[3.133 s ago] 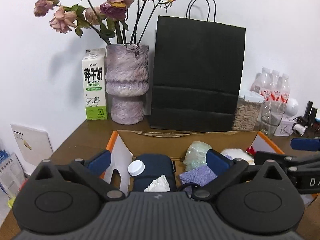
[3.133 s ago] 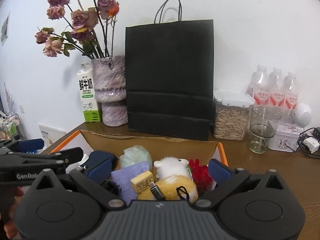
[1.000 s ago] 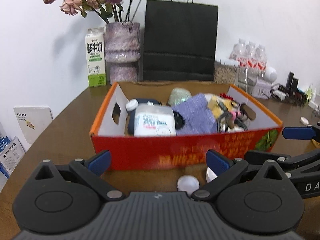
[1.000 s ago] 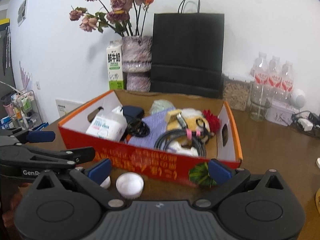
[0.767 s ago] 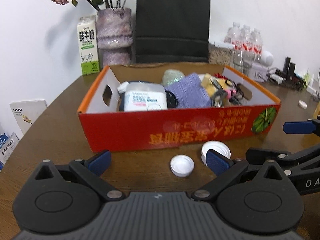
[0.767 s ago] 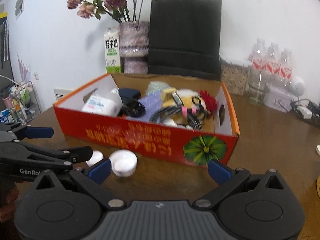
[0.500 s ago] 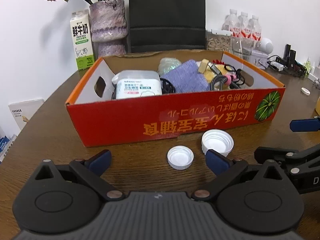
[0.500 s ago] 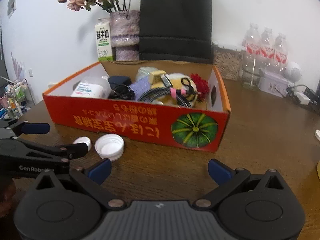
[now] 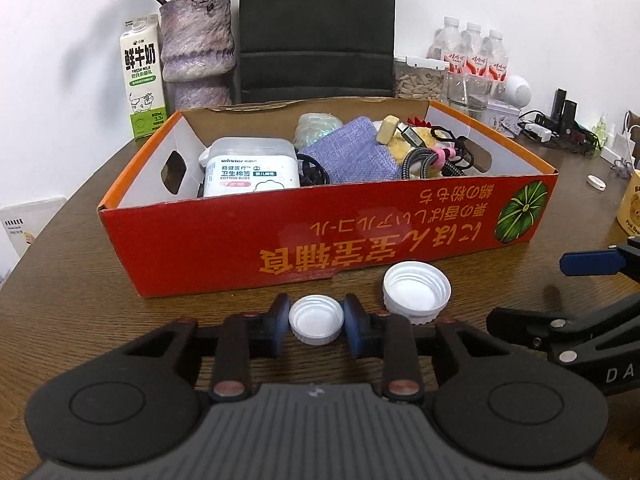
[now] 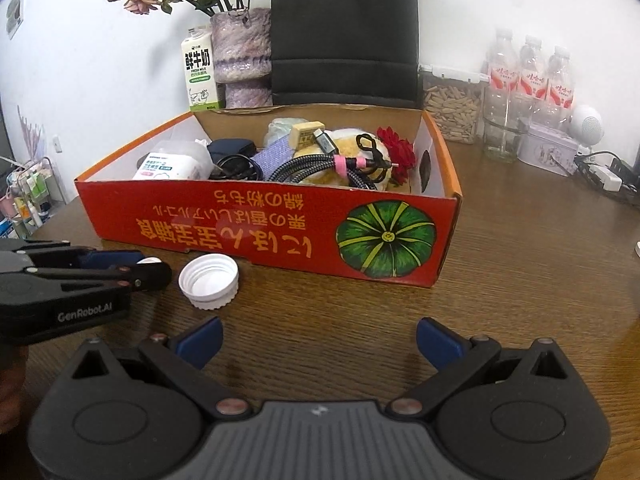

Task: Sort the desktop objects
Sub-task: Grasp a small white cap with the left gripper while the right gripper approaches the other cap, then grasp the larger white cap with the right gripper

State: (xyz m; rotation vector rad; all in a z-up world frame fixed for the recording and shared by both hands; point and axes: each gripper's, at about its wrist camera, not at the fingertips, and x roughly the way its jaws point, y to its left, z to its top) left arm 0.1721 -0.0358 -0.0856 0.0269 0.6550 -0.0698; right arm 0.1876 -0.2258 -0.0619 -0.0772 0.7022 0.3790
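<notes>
My left gripper [image 9: 316, 319] is shut on a small white bottle cap [image 9: 316, 324] that rests on the wooden table in front of a red cardboard box [image 9: 360, 236]. A larger white cap [image 9: 417, 291] lies just to its right; it also shows in the right wrist view [image 10: 209, 275]. The box holds a cotton-bud tub [image 9: 251, 173], a purple cloth [image 9: 352, 156], coiled cables [image 10: 320, 168] and a plush toy. My right gripper [image 10: 318, 342] is open and empty, low over the table in front of the box [image 10: 280, 224]. The left gripper shows at the left of the right wrist view [image 10: 120, 268].
Behind the box stand a milk carton [image 9: 142, 80], a purple vase [image 9: 198, 48] with dried roses, a black paper bag [image 9: 316, 28], a seed jar [image 10: 452, 104], water bottles [image 10: 528, 76] and a glass. Cables and chargers lie at the far right [image 9: 560, 128].
Both grippers pulled back from over the box and came down to the table in front of it. The left gripper's fingers closed around the small cap.
</notes>
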